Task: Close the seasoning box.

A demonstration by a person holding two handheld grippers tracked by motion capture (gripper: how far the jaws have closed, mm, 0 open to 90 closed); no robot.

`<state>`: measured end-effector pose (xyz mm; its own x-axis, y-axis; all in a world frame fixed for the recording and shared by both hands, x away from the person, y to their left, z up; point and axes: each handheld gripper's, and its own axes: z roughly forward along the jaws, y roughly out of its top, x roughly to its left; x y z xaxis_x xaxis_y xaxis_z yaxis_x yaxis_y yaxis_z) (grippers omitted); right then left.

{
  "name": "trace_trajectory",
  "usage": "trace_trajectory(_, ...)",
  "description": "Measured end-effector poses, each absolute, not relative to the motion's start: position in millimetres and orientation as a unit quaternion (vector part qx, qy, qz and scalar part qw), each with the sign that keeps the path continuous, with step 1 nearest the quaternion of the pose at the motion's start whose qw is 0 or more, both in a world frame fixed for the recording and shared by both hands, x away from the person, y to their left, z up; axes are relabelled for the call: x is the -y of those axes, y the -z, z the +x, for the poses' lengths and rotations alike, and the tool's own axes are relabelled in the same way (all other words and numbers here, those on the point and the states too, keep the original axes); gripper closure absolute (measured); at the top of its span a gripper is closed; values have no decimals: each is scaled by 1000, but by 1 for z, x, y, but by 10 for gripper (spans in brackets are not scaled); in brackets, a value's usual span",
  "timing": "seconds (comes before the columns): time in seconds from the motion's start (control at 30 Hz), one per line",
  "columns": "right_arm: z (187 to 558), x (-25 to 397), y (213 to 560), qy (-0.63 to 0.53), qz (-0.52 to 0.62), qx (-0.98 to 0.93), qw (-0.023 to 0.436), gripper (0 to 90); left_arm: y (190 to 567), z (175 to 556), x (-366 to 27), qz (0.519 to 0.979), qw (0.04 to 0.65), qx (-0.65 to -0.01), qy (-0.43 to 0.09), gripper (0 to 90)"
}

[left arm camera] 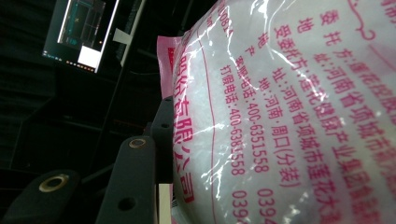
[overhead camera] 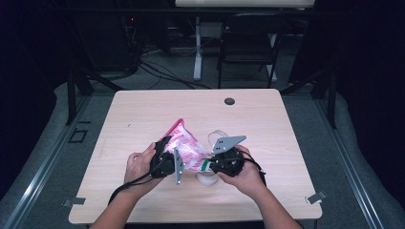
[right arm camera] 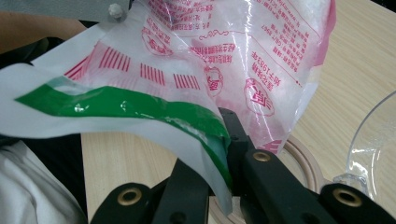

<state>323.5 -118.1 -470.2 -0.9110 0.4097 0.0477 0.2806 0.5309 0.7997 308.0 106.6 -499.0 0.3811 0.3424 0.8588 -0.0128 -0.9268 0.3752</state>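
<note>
Wooden table (overhead camera: 143, 114), pink-printed bag (overhead camera: 187, 149) aloft between left tongs (overhead camera: 168, 151) and right tongs (overhead camera: 213, 164), both clamped on it.

Pink-and-white printed plastic bag (overhead camera: 185, 147) of white granules, green-edged mouth, tilted, lifted above the table

The plastic bag (left arm camera: 289, 112) carries pink Chinese print, including a line headed 地址 with 河南省项城市, the phone line 订购电话:400-6351558 and a further number starting 0394, while in the right gripper view the bag (right arm camera: 224, 51) bears a round pink stamp and 1983年.
</note>
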Motion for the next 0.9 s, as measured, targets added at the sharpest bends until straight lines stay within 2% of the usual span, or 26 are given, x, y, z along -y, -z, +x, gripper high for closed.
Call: trace_trajectory(0.9,325,120,471,-445,201,-870,71,900,489,307,-103,804,140,-73,-573,606)
